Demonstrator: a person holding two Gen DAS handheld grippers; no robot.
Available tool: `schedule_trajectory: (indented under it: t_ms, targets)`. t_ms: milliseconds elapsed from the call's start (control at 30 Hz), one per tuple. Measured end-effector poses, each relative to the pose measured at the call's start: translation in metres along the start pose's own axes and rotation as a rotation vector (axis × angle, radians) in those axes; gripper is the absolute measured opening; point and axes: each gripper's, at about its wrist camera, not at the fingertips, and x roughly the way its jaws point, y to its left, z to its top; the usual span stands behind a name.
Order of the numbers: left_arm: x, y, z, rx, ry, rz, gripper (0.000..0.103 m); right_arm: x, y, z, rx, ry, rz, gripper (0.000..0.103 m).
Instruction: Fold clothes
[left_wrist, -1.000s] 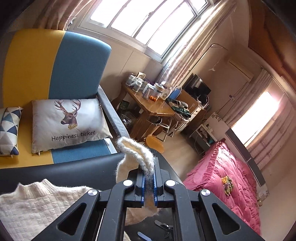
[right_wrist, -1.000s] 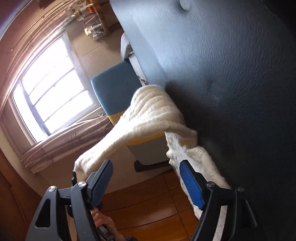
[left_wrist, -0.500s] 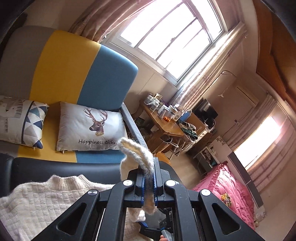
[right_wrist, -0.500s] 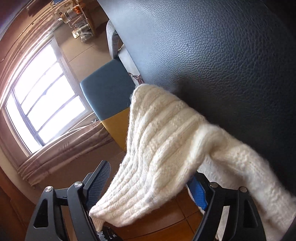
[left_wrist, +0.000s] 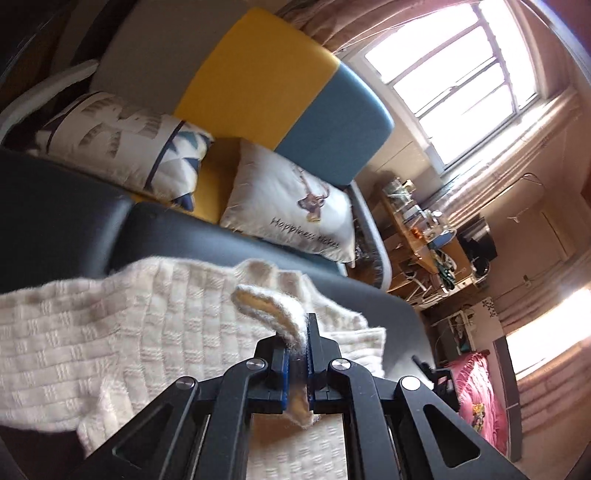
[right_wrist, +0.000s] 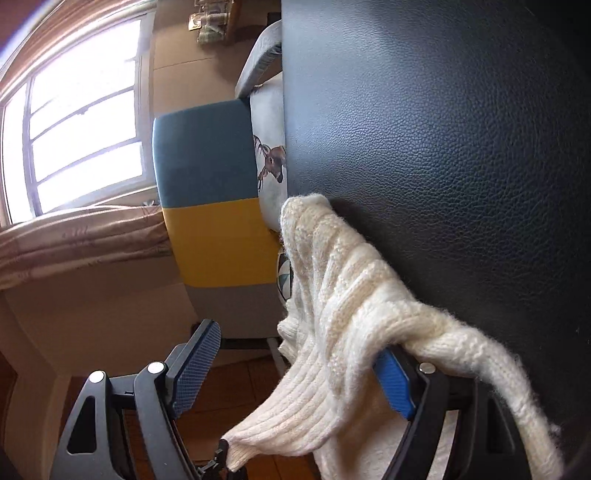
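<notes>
A cream knit sweater (left_wrist: 122, 332) lies spread on a black leather surface (left_wrist: 66, 229). My left gripper (left_wrist: 297, 350) hovers low over it, shut on a fuzzy strip of the sweater's edge (left_wrist: 273, 306) that curls up out of the jaws. In the right wrist view a ribbed part of the sweater (right_wrist: 332, 295) hangs off the leather surface's edge (right_wrist: 443, 147). It drapes over the right finger (right_wrist: 393, 384) of my right gripper (right_wrist: 295, 373) and sags between the jaws. Those jaws stand wide open, and the left pad (right_wrist: 195, 365) is clear of the knit.
Behind the leather surface stands a sofa with a yellow and blue back (left_wrist: 280, 85). On it lie a deer pillow (left_wrist: 291, 206) and a triangle-patterned pillow (left_wrist: 122, 147). A cluttered wooden table (left_wrist: 417, 225) and a pink bed (left_wrist: 480, 398) are at the right. Wooden floor (right_wrist: 251, 387) shows below.
The left gripper has come down and across over the sweater's body, rolling, still holding the same strip. The ribbed part has swung in across the open right jaws and now rests on one finger.
</notes>
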Motion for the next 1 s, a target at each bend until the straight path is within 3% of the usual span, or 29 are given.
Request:
schedule_trajectory:
  t_ms: [100, 267, 500, 600, 667, 767, 1000]
  targets:
    - [0.005, 0.035, -0.018, -0.043, 0.032, 0.042, 0.007, 0.005, 0.004, -0.003, -0.063, 0.012, -0.044, 0.081]
    - [0.019, 0.065, -0.039, -0.024, 0.092, 0.143, 0.007, 0.010, 0.009, -0.007, -0.118, 0.020, -0.102, 0.081]
    - [0.010, 0.047, -0.034, 0.108, 0.018, 0.142, 0.007, 0.009, 0.027, -0.015, -0.273, 0.035, -0.148, 0.081]
    - [0.024, 0.051, -0.033, 0.140, 0.069, 0.259, 0.008, 0.015, 0.024, -0.018, -0.286, 0.070, -0.181, 0.081]
    - [0.034, 0.071, -0.036, 0.074, 0.115, 0.297, 0.008, 0.017, 0.016, -0.017, -0.252, 0.087, -0.183, 0.081]
    - [0.033, 0.093, -0.037, -0.034, 0.116, 0.226, 0.009, 0.016, 0.010, -0.016, -0.224, 0.085, -0.155, 0.081]
    - [0.017, 0.090, -0.020, -0.035, 0.023, 0.233, 0.008, 0.011, 0.006, -0.005, -0.151, 0.076, -0.072, 0.081]
